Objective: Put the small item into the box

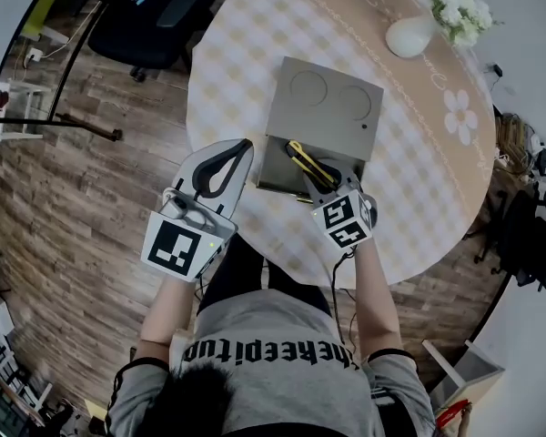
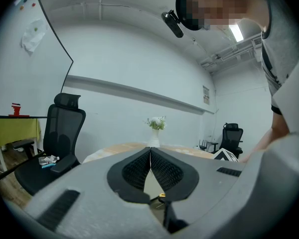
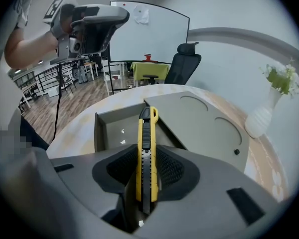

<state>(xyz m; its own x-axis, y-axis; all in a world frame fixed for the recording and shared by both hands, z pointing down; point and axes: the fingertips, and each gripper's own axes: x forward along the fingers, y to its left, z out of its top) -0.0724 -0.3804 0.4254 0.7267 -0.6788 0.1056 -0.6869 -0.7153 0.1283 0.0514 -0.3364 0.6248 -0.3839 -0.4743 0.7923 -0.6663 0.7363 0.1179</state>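
An office-like room: black mesh office chairs (image 2: 65, 128), a whiteboard (image 3: 154, 34), wood-plank floor (image 1: 82, 198) and ceiling strip lights (image 2: 235, 32).

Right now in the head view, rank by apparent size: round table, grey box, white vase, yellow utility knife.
Round cloth-covered table
Grey rectangular box
White vase and yellow utility knife: too close to rank; knife thin, partly hidden
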